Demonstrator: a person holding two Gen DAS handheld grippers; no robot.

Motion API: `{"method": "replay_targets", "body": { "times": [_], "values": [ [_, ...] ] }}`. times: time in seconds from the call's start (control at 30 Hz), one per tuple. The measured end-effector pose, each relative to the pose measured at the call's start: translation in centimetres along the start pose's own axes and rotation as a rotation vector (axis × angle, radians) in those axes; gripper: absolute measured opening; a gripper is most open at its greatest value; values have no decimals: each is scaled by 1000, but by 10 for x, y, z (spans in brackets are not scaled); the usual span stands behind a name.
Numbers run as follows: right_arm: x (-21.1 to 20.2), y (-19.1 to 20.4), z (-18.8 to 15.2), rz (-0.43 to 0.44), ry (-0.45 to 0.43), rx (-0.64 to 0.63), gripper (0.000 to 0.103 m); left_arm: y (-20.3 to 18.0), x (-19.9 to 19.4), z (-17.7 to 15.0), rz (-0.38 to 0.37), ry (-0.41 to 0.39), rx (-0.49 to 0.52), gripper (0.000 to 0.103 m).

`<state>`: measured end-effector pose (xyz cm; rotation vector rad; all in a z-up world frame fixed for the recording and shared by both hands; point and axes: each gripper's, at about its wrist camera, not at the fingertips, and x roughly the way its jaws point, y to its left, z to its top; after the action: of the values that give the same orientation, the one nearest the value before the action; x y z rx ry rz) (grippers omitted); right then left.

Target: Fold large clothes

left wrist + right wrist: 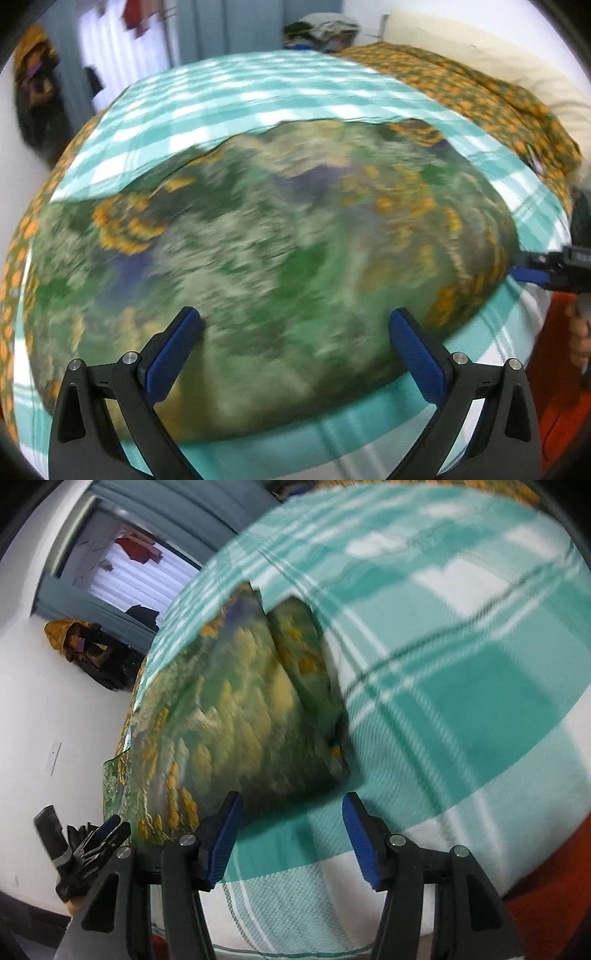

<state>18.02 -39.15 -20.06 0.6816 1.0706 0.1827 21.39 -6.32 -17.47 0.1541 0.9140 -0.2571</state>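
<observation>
Garment (258,251) lies on checked sheet (229,99), both grippers open-jawed.

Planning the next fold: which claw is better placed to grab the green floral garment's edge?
Probably the left claw: it is open squarely over the green floral garment on the teal checked cloth. The right claw, also open, faces mostly cloth beside it.

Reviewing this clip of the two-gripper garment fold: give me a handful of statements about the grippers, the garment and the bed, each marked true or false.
1. The left gripper is open. True.
2. The right gripper is clamped on the floral garment. False: its fingers are apart and hold nothing.
3. The garment lies on a teal-and-white checked sheet. True.
4. The garment is plain red. False: it is green with orange and cream patterning.
5. An orange-patterned cloth lies at the bed's far side. True.
</observation>
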Motion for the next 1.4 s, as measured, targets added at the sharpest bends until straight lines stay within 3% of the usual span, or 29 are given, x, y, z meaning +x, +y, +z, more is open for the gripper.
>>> {"method": "replay_targets", "body": {
  "times": [0.07,0.13,0.27,0.3,0.4,0.43,0.5,0.6,0.77,0.9,0.97,1.07,1.13,1.17,1.23,1.3,1.33,1.4],
  "values": [
    [9,3,3,18,-19,12,64,-14,12,2,-23,14,51,102],
    [15,6,8,31,-58,38,74,-25,35,1,-31,91,90,103],
    [27,-8,13,69,-127,208,77,-28,56,-2,-11,116,102,103],
    [26,-13,13,87,-151,244,76,-26,55,-1,-19,117,98,103],
    [25,-12,13,71,-193,239,52,-19,47,3,-43,128,90,102],
    [22,-7,12,58,-211,204,43,-16,40,6,-37,131,84,101],
    [9,11,8,39,-254,102,33,-13,14,14,-29,99,73,92],
    [-16,57,1,-7,-323,-137,29,-6,-28,45,-30,38,56,92],
    [-46,156,-34,-69,-445,-589,28,-18,-82,109,-215,-16,54,100],
    [-50,210,-67,-76,-472,-839,28,-48,-83,141,-284,17,107,100],
    [-47,227,-82,-84,-472,-936,28,-57,-81,144,-238,33,151,100],
    [-42,247,-111,-102,-482,-1104,28,-66,-70,141,-94,67,222,99],
    [-40,250,-121,-103,-484,-1155,28,-61,-66,135,-8,63,225,52],
    [-40,251,-122,-95,-478,-1160,28,-56,-66,133,-5,72,215,36],
    [-43,247,-119,-79,-453,-1128,33,-34,-71,127,-33,64,173,30],
    [-55,240,-111,25,-401,-1049,42,-9,-79,125,-21,50,154,29],
    [-63,233,-105,80,-380,-1002,52,7,-82,123,-21,49,138,29],
    [-73,222,-90,153,-364,-896,56,47,-86,119,-20,55,82,29]
  ]
}}
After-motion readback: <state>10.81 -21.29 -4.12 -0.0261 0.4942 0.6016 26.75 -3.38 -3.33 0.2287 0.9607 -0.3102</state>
